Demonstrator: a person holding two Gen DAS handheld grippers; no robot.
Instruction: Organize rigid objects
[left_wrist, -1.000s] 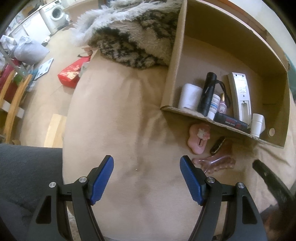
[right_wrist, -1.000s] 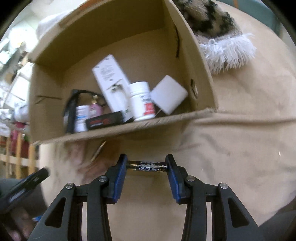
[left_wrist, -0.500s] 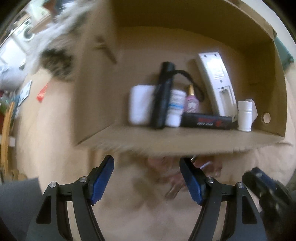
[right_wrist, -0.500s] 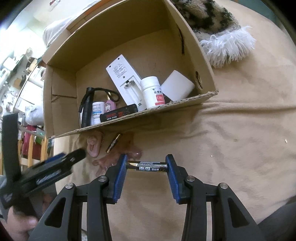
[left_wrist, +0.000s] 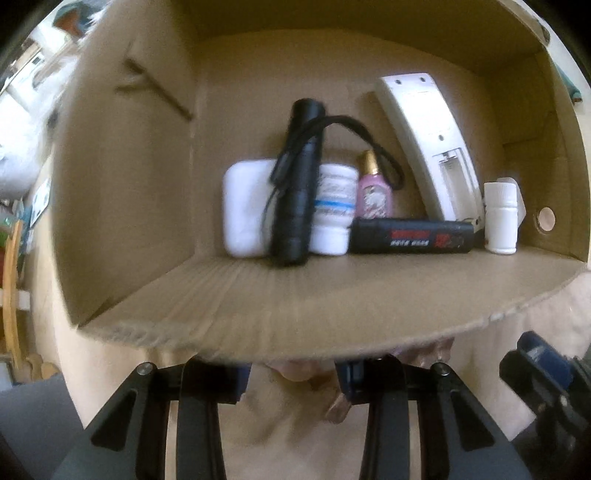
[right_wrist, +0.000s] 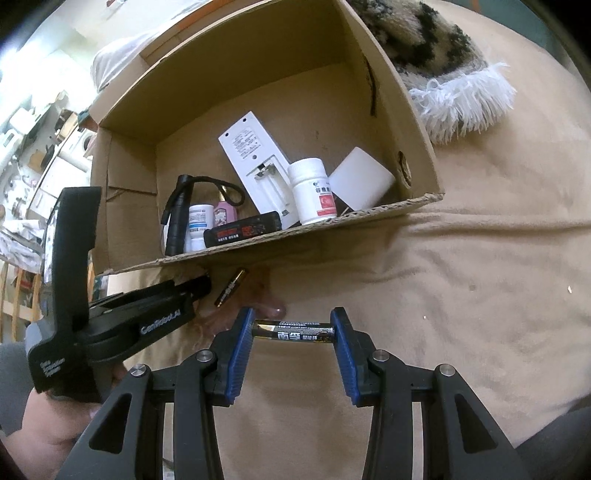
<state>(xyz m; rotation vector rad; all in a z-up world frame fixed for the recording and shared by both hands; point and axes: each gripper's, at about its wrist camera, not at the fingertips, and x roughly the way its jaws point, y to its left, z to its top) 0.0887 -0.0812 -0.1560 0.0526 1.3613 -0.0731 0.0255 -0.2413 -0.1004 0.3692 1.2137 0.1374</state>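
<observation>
Tan bedcover (right_wrist: 461, 277) filled the lower right of the right wrist frame. Cardboard box (right_wrist: 376, 221) sat upper centre, its near wall hiding the left gripper's (left_wrist: 291, 373) fingertips in the left wrist view; jaws looked apart. Box held a white remote (right_wrist: 255, 166), black flashlight (left_wrist: 299, 192) and white pill bottle (right_wrist: 314, 192). Right gripper (right_wrist: 293, 332), lower centre, was clamped end-to-end on a battery (right_wrist: 293, 331). A loose battery (right_wrist: 231, 288) lay just below the box's front edge.
</observation>
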